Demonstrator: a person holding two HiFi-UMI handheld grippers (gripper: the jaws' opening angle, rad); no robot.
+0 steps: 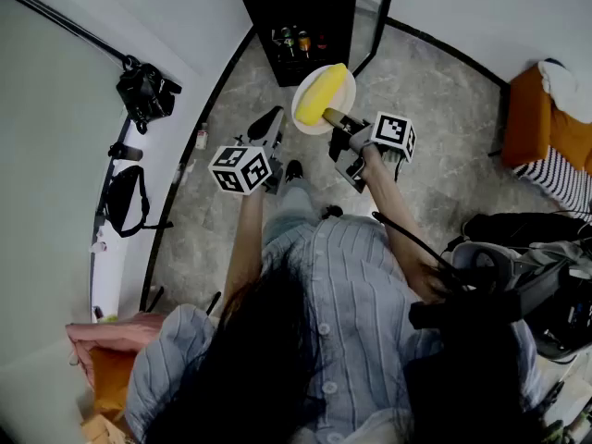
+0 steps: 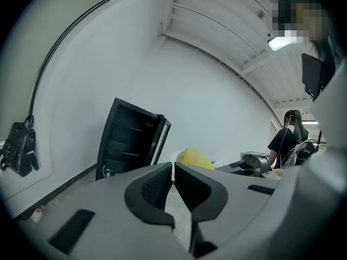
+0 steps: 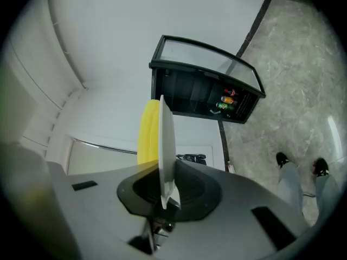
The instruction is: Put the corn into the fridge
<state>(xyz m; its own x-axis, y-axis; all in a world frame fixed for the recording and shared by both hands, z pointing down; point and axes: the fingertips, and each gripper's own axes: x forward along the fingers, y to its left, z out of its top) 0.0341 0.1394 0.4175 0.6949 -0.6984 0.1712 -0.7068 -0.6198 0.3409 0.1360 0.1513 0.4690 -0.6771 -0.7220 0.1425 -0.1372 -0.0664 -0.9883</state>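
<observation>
A yellow corn cob (image 1: 328,86) lies on a white plate (image 1: 310,117). My right gripper (image 1: 335,118) is shut on the plate's rim and holds it in front of the black fridge (image 1: 296,17), whose glass door (image 1: 375,12) stands open. In the right gripper view the plate (image 3: 165,140) stands edge-on between the jaws with the corn (image 3: 147,131) on its left, and the fridge (image 3: 184,91) lies beyond. My left gripper (image 1: 275,117) hangs beside the plate, jaws together and empty. Past the left gripper (image 2: 173,168) in its own view are the fridge (image 2: 127,140) and the corn (image 2: 194,157).
Bottles (image 3: 227,101) stand on a fridge shelf. A black camera bag (image 1: 146,91) hangs at the left wall. An orange chair (image 1: 532,118) and dark bags (image 1: 518,229) stand on the right. My shoes (image 3: 282,158) are on the grey marbled floor. Another person (image 2: 287,137) is farther off.
</observation>
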